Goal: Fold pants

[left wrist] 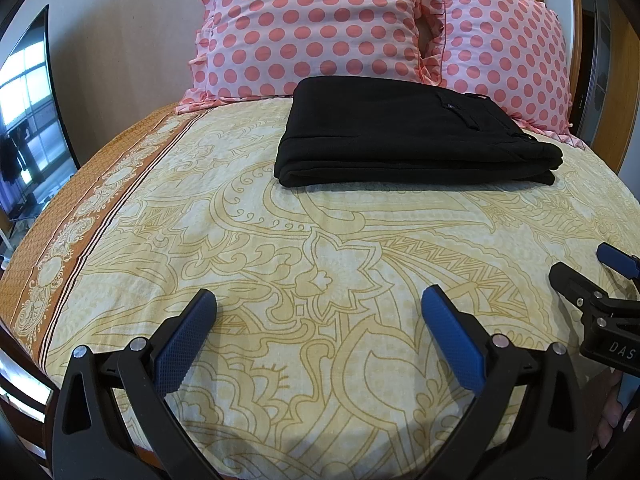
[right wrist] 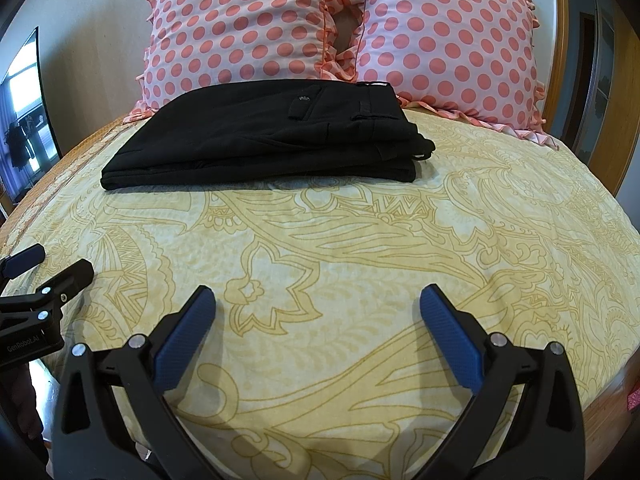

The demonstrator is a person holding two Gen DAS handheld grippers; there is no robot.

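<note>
Black pants [left wrist: 408, 136] lie folded into a compact stack on the yellow patterned bedsheet [left wrist: 320, 248], just in front of the pillows. They also show in the right wrist view [right wrist: 264, 136], with a buttoned back pocket on top. My left gripper [left wrist: 318, 306] is open and empty above the sheet, well short of the pants. My right gripper [right wrist: 318, 304] is open and empty too, also short of the pants. Each gripper shows at the edge of the other's view: the right gripper [left wrist: 588, 268], the left gripper [right wrist: 48, 266].
Two pink polka-dot pillows [left wrist: 312, 28] [left wrist: 504, 48] lean against the wooden headboard [right wrist: 560, 20] behind the pants. A dark TV screen [left wrist: 28, 112] stands left of the bed. The sheet's orange border [left wrist: 68, 240] runs along the left bed edge.
</note>
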